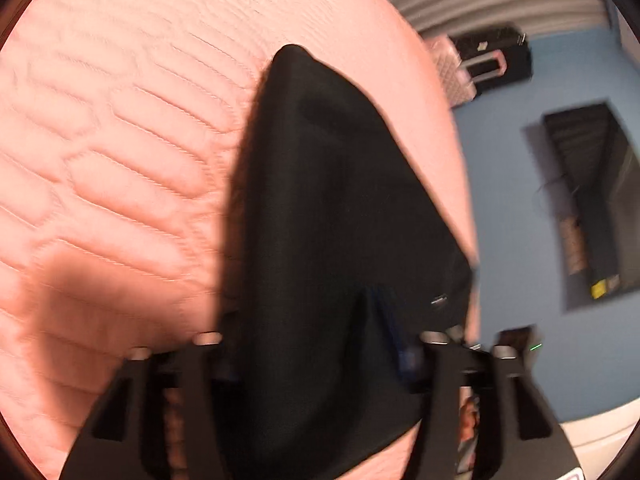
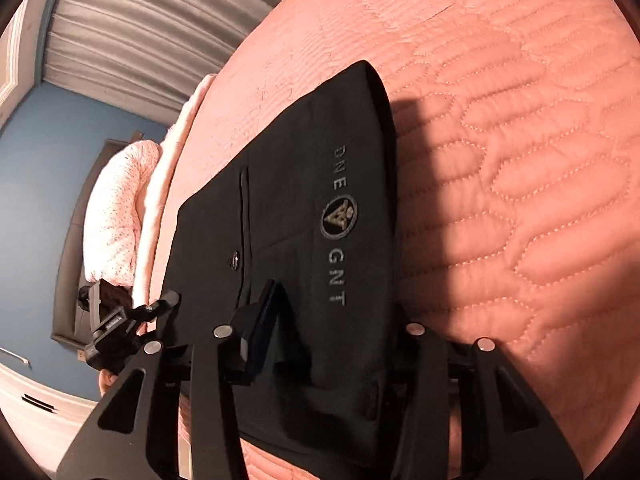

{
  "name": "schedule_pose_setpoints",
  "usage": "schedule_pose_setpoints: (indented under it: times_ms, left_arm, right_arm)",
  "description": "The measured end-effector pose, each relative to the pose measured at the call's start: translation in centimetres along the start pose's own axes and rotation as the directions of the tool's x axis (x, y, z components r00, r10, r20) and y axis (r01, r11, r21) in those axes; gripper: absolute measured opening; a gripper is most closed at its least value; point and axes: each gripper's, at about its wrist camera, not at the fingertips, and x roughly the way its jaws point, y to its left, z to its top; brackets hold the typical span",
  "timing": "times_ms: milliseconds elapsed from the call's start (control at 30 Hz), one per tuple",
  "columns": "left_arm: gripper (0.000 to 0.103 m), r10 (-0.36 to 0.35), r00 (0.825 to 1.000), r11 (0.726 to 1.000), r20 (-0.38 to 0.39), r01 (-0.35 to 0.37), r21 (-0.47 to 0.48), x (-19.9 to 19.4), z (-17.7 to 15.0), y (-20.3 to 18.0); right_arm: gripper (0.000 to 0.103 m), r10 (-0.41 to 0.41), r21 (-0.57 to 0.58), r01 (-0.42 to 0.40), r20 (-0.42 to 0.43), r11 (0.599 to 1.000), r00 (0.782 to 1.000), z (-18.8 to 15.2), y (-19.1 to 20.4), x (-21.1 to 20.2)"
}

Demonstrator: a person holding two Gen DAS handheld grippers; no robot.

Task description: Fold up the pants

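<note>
left gripper (image 1: 320, 344): its jaws stand partly apart with black pants (image 1: 328, 208) bunched between them; the cloth fills the gap and hides the pads, so whether they press on it cannot be told. right gripper (image 2: 320, 340): jaws also partly apart, straddling the near edge of the same pants (image 2: 288, 216); one dark blue finger pad (image 2: 264, 320) lies on top of the cloth, the other finger is hidden, so a firm grip cannot be confirmed.

the pants lie folded on a pink quilted bedspread (image 2: 520, 160) (stitched in long hexagons), with a slit pocket and a small metal button showing. the gripper's shadow falls across the quilt beside them.

beyond the bed's edge: a blue wall (image 1: 512, 200), grey pleated curtains (image 2: 140, 32), a pale pink dotted pillow or blanket (image 2: 116, 208), and a dark suitcase (image 1: 496, 56). the other gripper's body (image 2: 116, 328) shows at the pants' left side in the right wrist view.

grey lettering on the pants reads "dne" and "gnt" around a round emblem.
</note>
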Motion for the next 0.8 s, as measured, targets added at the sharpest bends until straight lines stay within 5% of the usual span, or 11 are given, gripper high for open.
schedule_pose_setpoints:
  times_ms: [67, 100, 133, 233, 400, 667, 767, 800]
  left_arm:
    - [0.059, 0.094, 0.996, 0.991, 0.0, -0.093, 0.098, 0.5, -0.2, -1.9]
    - [0.029, 0.166, 0.986, 0.973, 0.013, -0.165, 0.163, 0.5, -0.5, -2.9]
    - [0.017, 0.159, 0.987, 0.97, 0.017, -0.16, 0.183, 0.0, -0.6, -3.4]
    - [0.012, 0.064, 0.996, 0.986, 0.057, -0.072, 0.152, -2.7, -0.2, -4.0]
    - [0.011, 0.04, 0.992, 0.97, 0.12, -0.067, 0.232, -5.6, 1.9, -7.4]
    - [0.012, 0.04, 0.959, 0.914, 0.28, -0.148, 0.379, -6.7, 13.2, -13.9]
    - [0.019, 0.087, 0.944, 0.904, 0.318, -0.209, 0.373, -5.2, 18.1, -14.4]
    - [0.026, 0.119, 0.936, 0.904, 0.33, -0.239, 0.354, -4.1, 19.6, -14.0]
  right_arm:
    - [0.032, -0.024, -0.05, 0.023, -0.009, 0.998, 1.0, 0.0, 1.3, 0.3]
    - [0.024, -0.013, -0.052, 0.012, -0.008, 0.999, 1.0, 0.3, 1.6, 0.1]
    - [0.02, 0.007, -0.057, -0.007, 0.001, 0.998, 1.0, 0.5, 2.2, -0.4]
    - [0.019, 0.002, -0.137, 0.001, 0.019, 0.991, 1.0, 0.9, 4.8, -1.4]
    - [0.018, 0.019, -0.25, 0.0, 0.072, 0.968, 0.997, 4.2, 9.9, -2.5]
    - [0.018, 0.076, -0.39, -0.006, 0.164, 0.921, 0.984, 17.0, 16.6, 0.7]
    - [0.028, -0.009, -0.374, 0.074, 0.174, 0.925, 0.985, 21.5, 16.2, 4.8]
    - [0.041, -0.119, -0.366, 0.193, 0.214, 0.91, 0.97, 22.8, 15.7, 6.6]
